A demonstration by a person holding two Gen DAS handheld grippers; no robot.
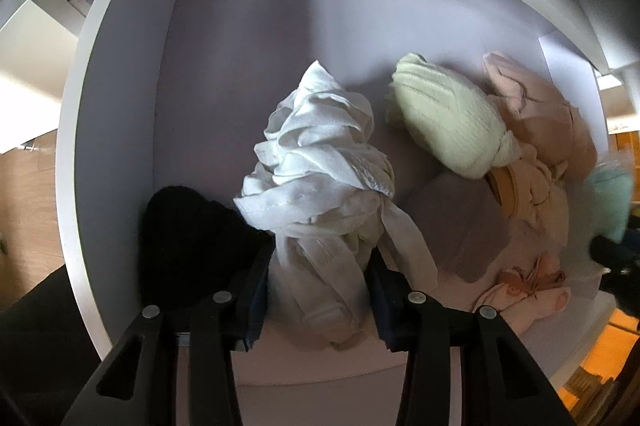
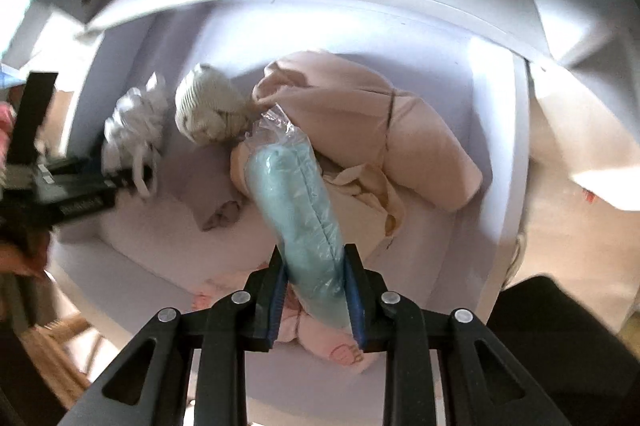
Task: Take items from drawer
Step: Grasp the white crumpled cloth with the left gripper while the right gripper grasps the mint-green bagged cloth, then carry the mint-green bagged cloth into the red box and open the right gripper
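Left wrist view, scanning left to right: black bundle by the drawer wall, then left gripper clenched on the white tangled cloth, pinched low for lifting. Pale green roll and pink garments sit further along. Only right wrist view shows right gripper clamped on the plastic-wrapped teal item, raised above the drawer.

I am finding nothing readable here. I am seeing pale lettering on the left tool in the right wrist view, but it is blurring out too badly for me to make out.
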